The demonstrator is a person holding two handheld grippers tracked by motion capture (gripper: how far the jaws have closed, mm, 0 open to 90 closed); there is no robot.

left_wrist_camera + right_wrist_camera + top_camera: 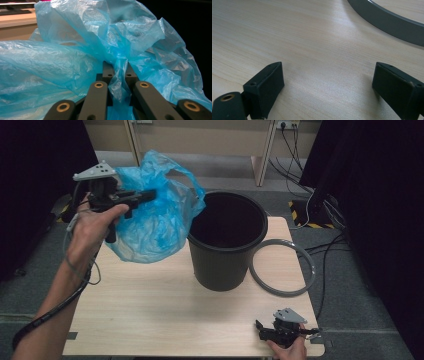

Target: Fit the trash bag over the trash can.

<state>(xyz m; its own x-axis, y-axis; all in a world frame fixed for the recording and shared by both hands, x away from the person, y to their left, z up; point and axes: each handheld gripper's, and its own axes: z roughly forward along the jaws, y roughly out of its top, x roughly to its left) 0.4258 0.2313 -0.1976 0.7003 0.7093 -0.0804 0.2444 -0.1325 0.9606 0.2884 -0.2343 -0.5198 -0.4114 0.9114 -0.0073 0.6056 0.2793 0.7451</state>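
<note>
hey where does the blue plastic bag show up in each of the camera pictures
High view: the blue plastic bag hangs upper left, beside the black bin, pinched by the left hand-held gripper.
Left gripper view: it bunches between the closed jaws.
Right gripper view: not in it.
Shared landmark: the grey ring on the table.

High view down over the table [165, 310] — right gripper view skimming it (shared grey ring [387, 22]) close up.
</note>
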